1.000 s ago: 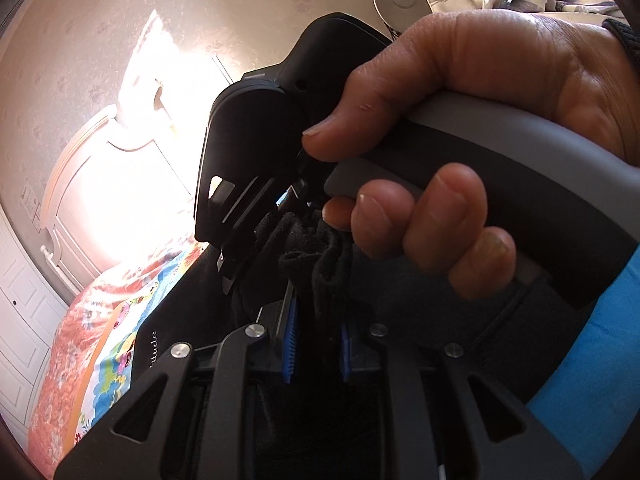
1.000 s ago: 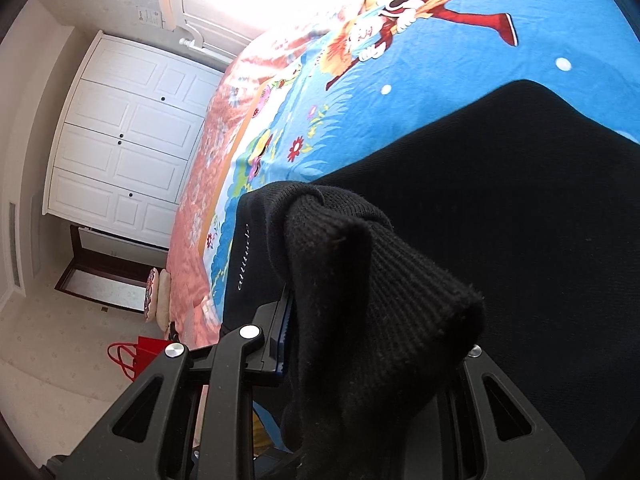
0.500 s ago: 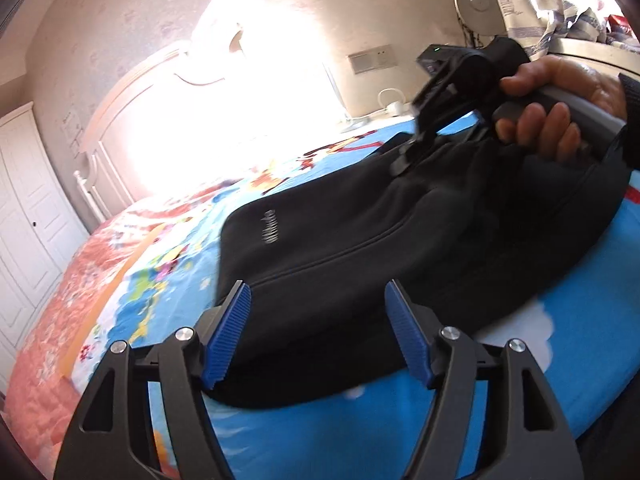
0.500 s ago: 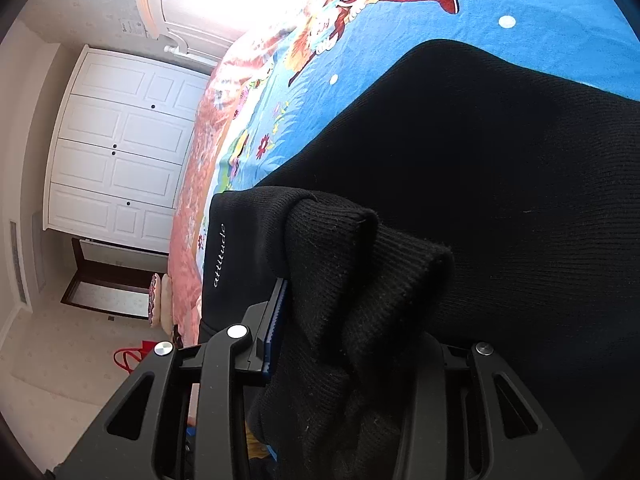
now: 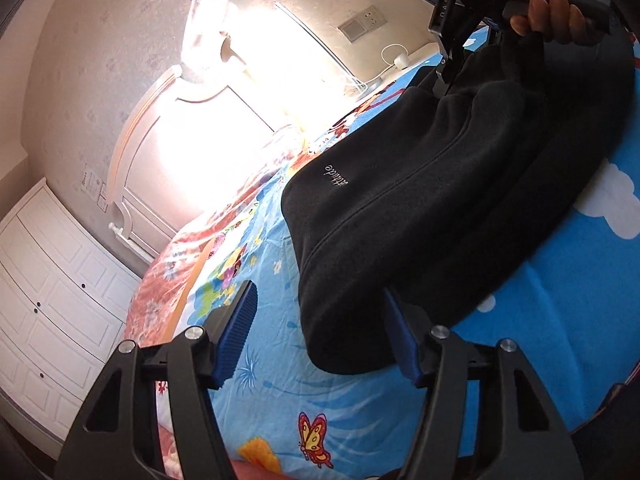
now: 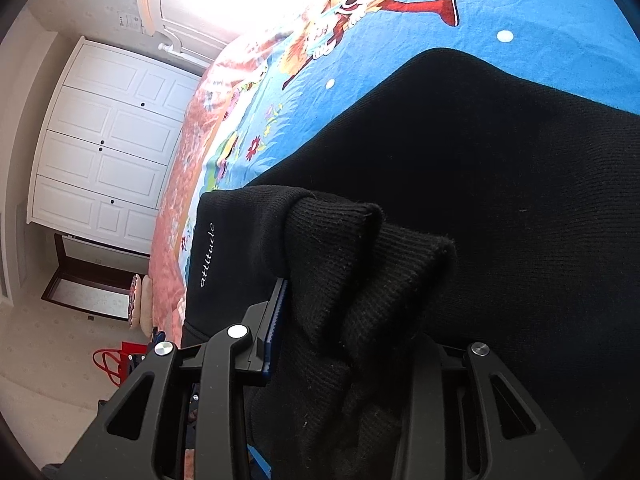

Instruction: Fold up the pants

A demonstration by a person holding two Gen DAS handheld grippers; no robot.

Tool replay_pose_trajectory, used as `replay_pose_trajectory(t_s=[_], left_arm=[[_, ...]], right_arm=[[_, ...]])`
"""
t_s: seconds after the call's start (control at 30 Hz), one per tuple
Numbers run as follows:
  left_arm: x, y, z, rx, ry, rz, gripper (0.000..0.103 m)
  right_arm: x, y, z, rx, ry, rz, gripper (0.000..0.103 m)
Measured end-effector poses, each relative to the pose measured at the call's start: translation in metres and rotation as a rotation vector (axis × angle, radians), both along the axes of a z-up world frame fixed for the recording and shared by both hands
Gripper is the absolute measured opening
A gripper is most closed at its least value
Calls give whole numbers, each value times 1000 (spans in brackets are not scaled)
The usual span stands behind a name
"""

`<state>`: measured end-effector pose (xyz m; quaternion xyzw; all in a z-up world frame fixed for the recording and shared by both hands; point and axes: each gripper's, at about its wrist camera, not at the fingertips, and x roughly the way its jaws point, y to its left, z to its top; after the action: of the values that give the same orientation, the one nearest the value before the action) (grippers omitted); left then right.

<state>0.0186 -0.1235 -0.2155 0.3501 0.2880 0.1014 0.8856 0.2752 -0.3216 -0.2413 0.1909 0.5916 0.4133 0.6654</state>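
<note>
Left gripper (image 5: 320, 336): nearest the lens, jaws apart after opening and then easing in slightly; the folded corner of the pants lies between the blue pads (image 5: 236, 336), and no pad presses on it.
Right gripper (image 6: 340, 320): clamped on a bunched ribbed cuff (image 6: 360, 264) of the pants, which hides one finger.
Pants (image 5: 420, 200): black, folded over, lying on the bed with white lettering on the upper layer; the far end is lifted.
Bed sheet (image 5: 360, 400): blue cartoon print under the pants, orange border along the bed's left edge.
Hand (image 5: 552, 12): at the far end, gripping the right gripper's handle.
Wardrobe (image 6: 108, 148): white, beyond the bed.
</note>
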Motion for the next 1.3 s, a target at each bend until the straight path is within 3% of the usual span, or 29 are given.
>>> replay_pose_trajectory(t_s=[0.07,0.1,0.13,0.17,0.27,0.3,0.33,0.37,0.43,0.5,0.63,0.67,0.73,0.8,0.87,0.97,1.03,1.1,1.13,1.17,1.2,1.23,1.3], left_arm=[[5,-13,-16,148,48,-17,61],[6,-15,-25,224,48,-30,51],[9,-14,-29,272,46,-25,35],[11,-9,-26,262,49,-12,32],[13,14,-6,122,57,38,32],[11,18,-3,102,60,43,36],[9,23,-4,83,59,52,53],[7,29,-6,65,65,70,60],[-3,38,-5,-3,83,61,64],[-16,48,0,-68,102,76,70],[-37,76,8,-176,164,162,71],[-41,84,14,-219,161,180,71],[-40,103,33,-387,134,210,66],[-24,120,56,-581,72,219,55],[12,131,72,-767,46,183,45],[88,134,75,-941,77,130,38],[140,130,61,-963,191,112,34],[182,127,39,-901,264,144,33],[200,136,31,-863,262,200,34],[211,148,27,-830,240,277,42],[217,162,27,-822,207,373,40],[216,177,30,-858,186,447,39],[201,202,37,-1058,153,439,39]], right_arm=[[1,2,-1,-3,0,1,34],[0,4,0,-7,0,0,34],[0,5,2,-9,-3,1,33],[-1,5,5,-6,-8,1,30],[-7,14,16,69,-16,27,27],[-10,19,20,87,-37,47,27],[-13,23,22,76,-61,56,27],[-14,26,20,29,-86,48,27],[-16,25,14,-118,-160,13,29],[-23,13,13,-128,-196,-13,30],[-26,-19,23,-200,-245,-121,50],[-26,-25,27,-223,-259,-150,51],[-28,-32,40,-257,-314,-184,52],[-33,-25,54,-246,-360,-178,53],[-43,-3,65,-240,-414,-141,71],[-63,41,67,-260,-500,-49,81],[-70,58,58,-309,-528,-35,85],[-72,68,43,-353,-522,-25,85],[-71,71,34,-403,-519,-22,85],[-69,73,25,-441,-513,-22,85],[-70,71,20,-437,-511,-26,86],[-73,70,21,-427,-532,-29,87],[-78,76,19,-469,-568,0,88]])
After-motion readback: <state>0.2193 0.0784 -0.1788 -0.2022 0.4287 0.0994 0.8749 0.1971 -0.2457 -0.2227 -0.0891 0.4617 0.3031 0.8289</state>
